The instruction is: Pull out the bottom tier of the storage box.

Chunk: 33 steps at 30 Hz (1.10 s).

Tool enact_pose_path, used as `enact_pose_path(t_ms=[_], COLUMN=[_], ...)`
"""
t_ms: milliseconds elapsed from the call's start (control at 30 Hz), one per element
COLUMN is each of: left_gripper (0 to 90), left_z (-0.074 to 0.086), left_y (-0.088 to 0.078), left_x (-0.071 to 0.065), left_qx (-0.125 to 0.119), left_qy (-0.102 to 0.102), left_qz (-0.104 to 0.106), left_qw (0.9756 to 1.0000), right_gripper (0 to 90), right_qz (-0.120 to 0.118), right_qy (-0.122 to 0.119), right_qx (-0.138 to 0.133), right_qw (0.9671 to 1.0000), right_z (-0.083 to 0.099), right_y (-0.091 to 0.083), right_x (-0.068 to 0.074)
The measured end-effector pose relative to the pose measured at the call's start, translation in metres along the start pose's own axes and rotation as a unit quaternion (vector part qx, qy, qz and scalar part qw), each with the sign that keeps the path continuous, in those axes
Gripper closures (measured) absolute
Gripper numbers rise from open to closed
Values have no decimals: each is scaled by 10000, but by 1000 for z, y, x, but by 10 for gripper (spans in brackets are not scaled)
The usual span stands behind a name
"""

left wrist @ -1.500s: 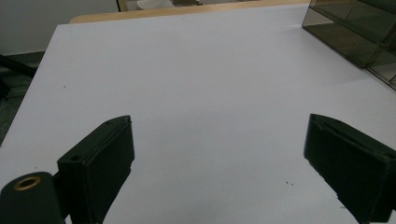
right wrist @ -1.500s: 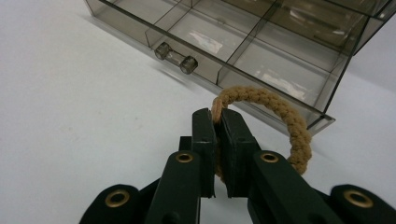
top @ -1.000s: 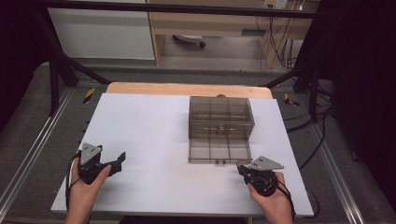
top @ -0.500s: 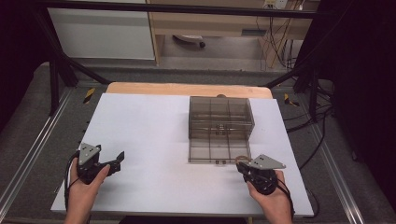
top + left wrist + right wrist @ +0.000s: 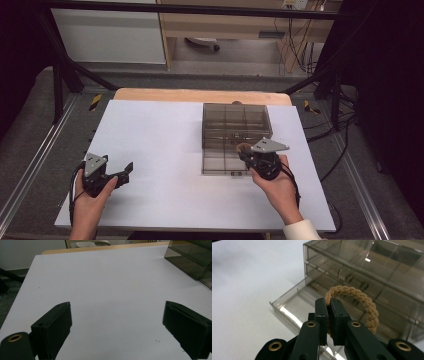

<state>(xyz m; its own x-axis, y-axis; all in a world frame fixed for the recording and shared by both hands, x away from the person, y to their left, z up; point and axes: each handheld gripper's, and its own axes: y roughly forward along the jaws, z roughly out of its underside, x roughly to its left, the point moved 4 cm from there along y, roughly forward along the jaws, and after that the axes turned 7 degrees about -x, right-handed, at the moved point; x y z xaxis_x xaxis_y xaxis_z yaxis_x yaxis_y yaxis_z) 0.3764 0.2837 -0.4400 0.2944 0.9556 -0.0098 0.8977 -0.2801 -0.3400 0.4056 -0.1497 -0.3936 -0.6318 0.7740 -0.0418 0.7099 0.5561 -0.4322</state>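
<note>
At the left of the high view, the left gripper (image 5: pixel 122 172) rests low over the white table (image 5: pixel 165 150), held in a hand (image 5: pixel 89 200) near the table's near left corner; its jaws stand wide apart with nothing between them, and in the left gripper view only bare white surface lies between them. A black cable loops from that gripper around the wrist. The middle stretch of the table is plain white, with a strip of wooden edge (image 5: pixel 200 95) showing along its far side. Right of centre stands a smoky clear plastic drawer box (image 5: pixel 235 122), divided into compartments, with its lowest drawer (image 5: pixel 294 302) pulled out toward the person. The right gripper (image 5: pixel 245 156) hovers just over that open drawer, at the front of the box, with the grey three-cornered plate (image 5: pixel 269 145) on top of it. Its jaws are pressed together on a tan braided hair tie (image 5: pixel 359 302), pinching one side of the loop so that the rest arcs up and to the right, free of the box. In the right gripper view the box's upper tiers rise just behind the loop, and the drawer's front wall lies below and left of the jaw tips. Beyond the table's right edge, black cables (image 5: pixel 340 125) trail across the grey floor.
</note>
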Motion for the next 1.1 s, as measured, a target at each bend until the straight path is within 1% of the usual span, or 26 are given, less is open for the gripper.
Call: enact_pose_path(t_ms=[100,167,233,300,400,600,767,1100], left_gripper=[82,82,82,82,82,82,82,82], left_z=[1,1,1,1,0,0,1,1], left_y=[0,0,0,0,0,0,0,1], left_x=[0,0,-1,-1,-1,-1,-1,-2], left_qx=[39,35,24,35,21,13,37,36], left_qy=[-1,-4,-23,2,-9,-16,-2,1], left_qz=[9,12,20,39,19,3,4,20], left_qw=[10000,10000,10000,10000,10000,10000,10000,10000], right_gripper=[856,856,856,856,855,856,855,855], right_qz=[-93,-116,-141,-192,-253,-295,-369,-461], right_qy=[126,202,301,321,425,378,276,191], right_qx=[-59,-148,-260,-209,-242,-151,-133,-116], right_qw=[9999,9996,9991,9991,9985,9987,9988,9987], right_z=[-9,-11,-9,-6,-1,6,6,7], right_y=[14,20,22,24,24,31,35,42], right_x=[0,1,4,6,8,14,21,32])
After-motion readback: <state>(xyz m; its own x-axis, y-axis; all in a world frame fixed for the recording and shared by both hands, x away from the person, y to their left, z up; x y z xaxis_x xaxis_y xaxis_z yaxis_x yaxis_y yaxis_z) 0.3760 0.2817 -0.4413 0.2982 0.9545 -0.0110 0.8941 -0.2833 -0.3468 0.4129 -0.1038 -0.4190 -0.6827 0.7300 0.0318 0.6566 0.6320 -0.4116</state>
